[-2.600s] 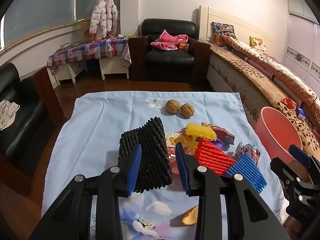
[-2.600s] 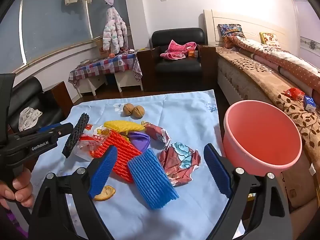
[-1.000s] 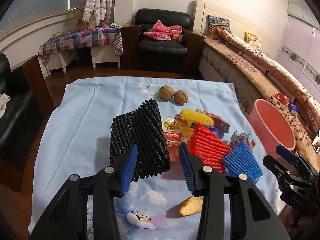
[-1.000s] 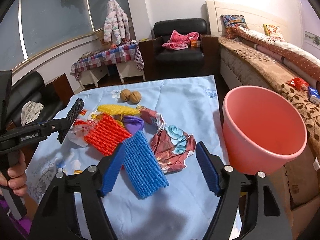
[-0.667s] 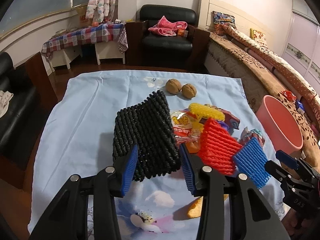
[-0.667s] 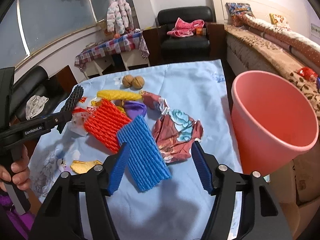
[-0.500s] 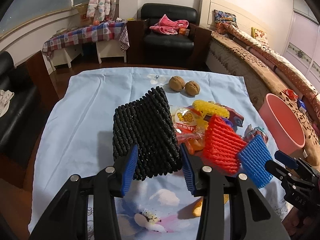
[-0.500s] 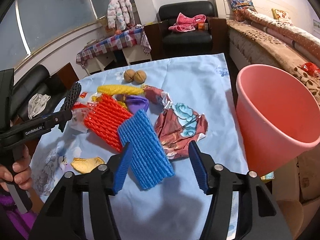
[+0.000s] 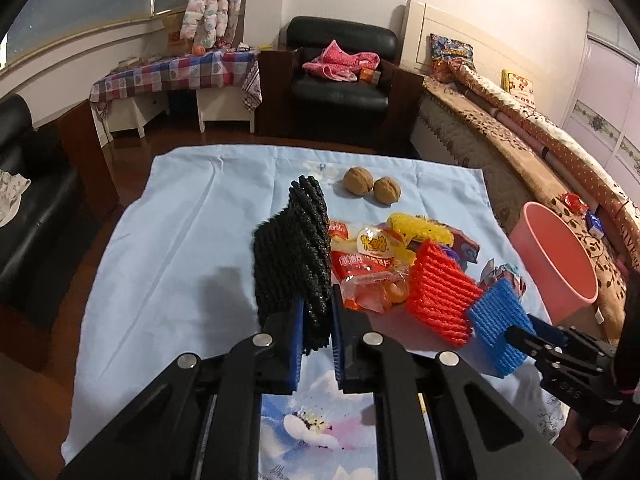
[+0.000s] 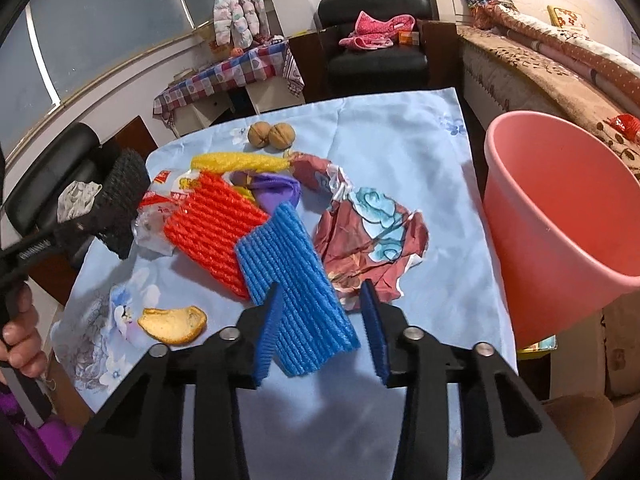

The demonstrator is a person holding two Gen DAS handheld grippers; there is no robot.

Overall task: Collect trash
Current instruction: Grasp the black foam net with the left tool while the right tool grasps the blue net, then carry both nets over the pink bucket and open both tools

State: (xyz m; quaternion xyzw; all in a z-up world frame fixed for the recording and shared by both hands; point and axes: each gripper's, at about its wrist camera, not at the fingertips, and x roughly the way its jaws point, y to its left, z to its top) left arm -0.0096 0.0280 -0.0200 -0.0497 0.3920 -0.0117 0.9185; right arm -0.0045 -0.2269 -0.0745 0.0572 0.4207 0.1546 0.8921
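— What is being held on the left?
— The black foam net (image 9: 294, 264) is being pinched by the left tool (image 9: 316, 344), lifted above the tabletop (image 9: 180, 240).
— And rightward?
— The blue foam net (image 10: 296, 276) is being straddled by the right tool (image 10: 320, 340), jaws spread; they should be squeezed squarely before it is carried to the pink bucket (image 10: 560, 200).

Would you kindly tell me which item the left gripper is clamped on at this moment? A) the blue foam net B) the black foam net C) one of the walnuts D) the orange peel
B: in the left wrist view, the left gripper has its blue pads pressed against both sides of the black foam net, which stands upright between them.
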